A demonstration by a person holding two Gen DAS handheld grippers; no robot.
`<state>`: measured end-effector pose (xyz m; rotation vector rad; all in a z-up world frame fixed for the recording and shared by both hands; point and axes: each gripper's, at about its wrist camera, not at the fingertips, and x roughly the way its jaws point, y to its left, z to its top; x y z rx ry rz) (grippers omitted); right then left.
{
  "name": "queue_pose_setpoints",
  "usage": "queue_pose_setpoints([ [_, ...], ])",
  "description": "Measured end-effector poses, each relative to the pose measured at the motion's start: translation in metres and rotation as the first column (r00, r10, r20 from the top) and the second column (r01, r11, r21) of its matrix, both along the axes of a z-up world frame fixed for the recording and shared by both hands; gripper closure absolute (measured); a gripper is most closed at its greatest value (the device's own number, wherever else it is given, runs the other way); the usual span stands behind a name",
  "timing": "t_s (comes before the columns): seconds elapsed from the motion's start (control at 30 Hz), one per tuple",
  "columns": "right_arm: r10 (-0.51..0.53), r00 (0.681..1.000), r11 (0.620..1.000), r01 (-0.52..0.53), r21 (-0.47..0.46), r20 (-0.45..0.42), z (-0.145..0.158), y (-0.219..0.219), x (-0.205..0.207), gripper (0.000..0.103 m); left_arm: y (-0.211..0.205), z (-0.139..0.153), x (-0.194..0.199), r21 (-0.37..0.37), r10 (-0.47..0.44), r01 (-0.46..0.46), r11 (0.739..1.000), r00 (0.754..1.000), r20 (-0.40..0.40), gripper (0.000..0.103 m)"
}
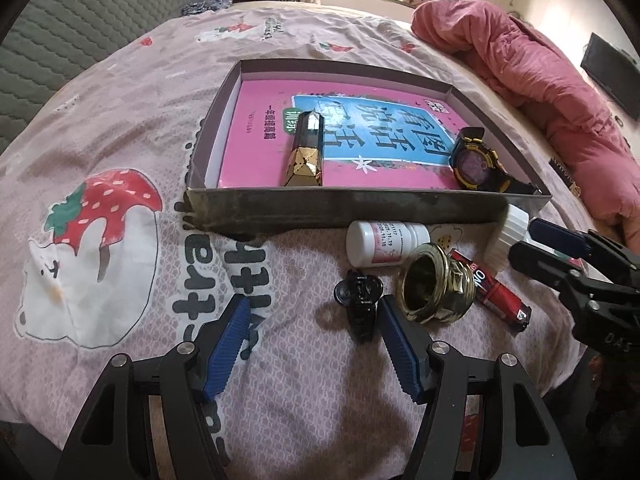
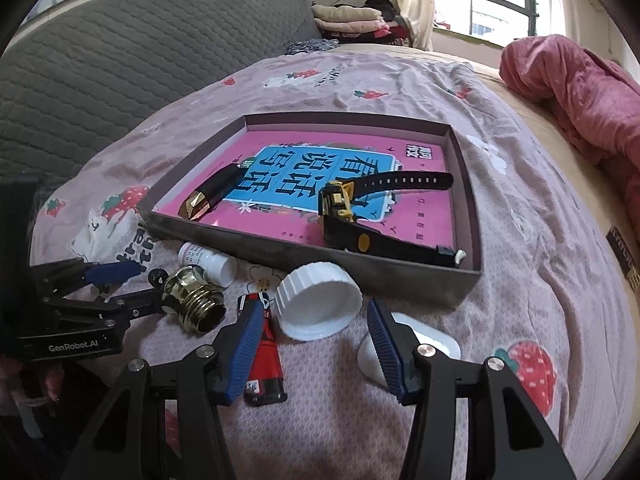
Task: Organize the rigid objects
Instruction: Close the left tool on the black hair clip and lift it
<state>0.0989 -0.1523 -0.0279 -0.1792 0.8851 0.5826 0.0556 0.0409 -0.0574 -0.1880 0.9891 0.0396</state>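
Your right gripper stands with its blue pads well apart and nothing between them; it points down at the bedspread; just beyond its fingertips, touching neither pad, lies the white ribbed jar lid, tipped on its edge with the hollow side facing the camera; the lid sits almost on the line the fingers point along, a little toward the left pad, so this hand is the nearer one for it. Beside the left pad lies the red lighter, long axis running roughly along the fingers; partly hidden behind the right pad is a flat white object I cannot identify. Your left gripper is likewise wide and empty; the small black clip lies just inside its right pad, long axis roughly along the fingers, apparently not gripped; just right of that pad is the brass lamp socket, mouth toward the camera, and beyond it the white pill bottle on its side, long axis across the view. Farther out, the shallow brown box holds a pink book, a black-and-gold faceted tube and a black-and-yellow watch; its near wall stands just behind the lid. Judgement: the coming move turns on the lid's tilt; a closing grip across the rim needs the pads either side of it, then a lift over the near wall.
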Motion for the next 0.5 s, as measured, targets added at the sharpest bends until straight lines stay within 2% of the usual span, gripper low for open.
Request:
queue_pose_setpoints([
  [0.1, 0.005, 1.000, 1.000, -0.005, -0.009, 0.001, -0.003, 0.004, 0.004, 0.050, -0.002, -0.001, 0.001, 0.003, -0.011, 0.011, 1.000, 1.000, 0.008, 0.036],
  [0.27, 0.005, 1.000, 1.000, -0.005, -0.023, 0.004, -0.008, 0.008, 0.009, 0.050, -0.008, 0.000, 0.002, 0.019, -0.033, 0.033, 0.999, 0.999, 0.032, 0.045],
  [0.33, 0.004, 1.000, 1.000, -0.004, -0.019, 0.004, -0.009, 0.009, 0.011, 0.050, -0.009, 0.001, 0.002, 0.016, -0.038, 0.037, 0.999, 0.999, 0.039, 0.052],
  [0.5, 0.002, 1.000, 1.000, -0.002, 0.000, -0.003, -0.011, 0.010, 0.015, 0.050, -0.013, 0.001, 0.004, -0.003, -0.053, 0.054, 0.999, 0.997, 0.051, 0.058],
])
